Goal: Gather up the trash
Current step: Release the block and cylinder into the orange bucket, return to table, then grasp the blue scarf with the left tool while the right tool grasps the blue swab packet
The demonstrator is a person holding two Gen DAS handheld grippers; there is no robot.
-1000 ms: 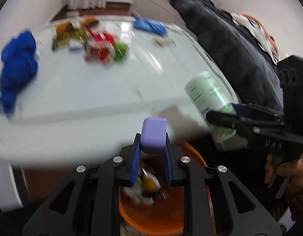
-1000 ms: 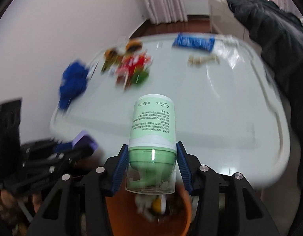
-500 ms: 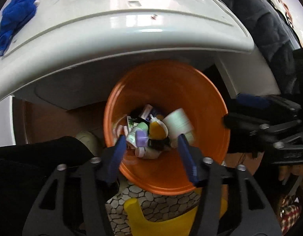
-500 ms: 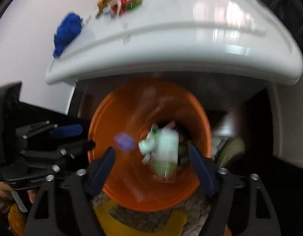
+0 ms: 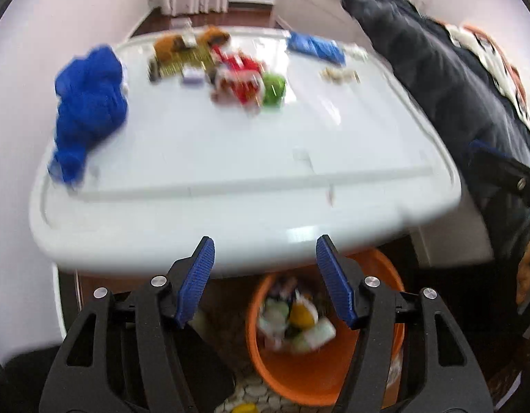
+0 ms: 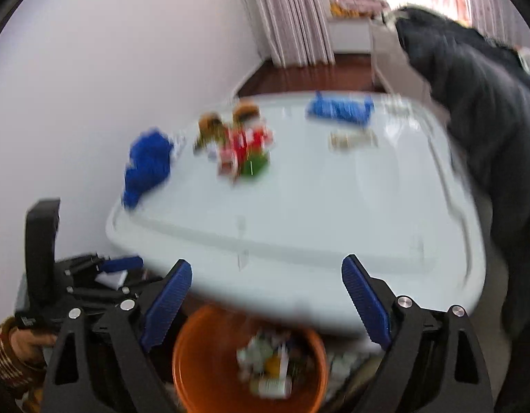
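White table fills both views; black coat along its right side. Orange bin below near table edge, trash pile inside. On tabletop, well apart from bin: blue cloth, red-green wrapper cluster, blue packet. Left gripper parted wide, nothing between pads. Right gripper jaws opening, nothing between them.
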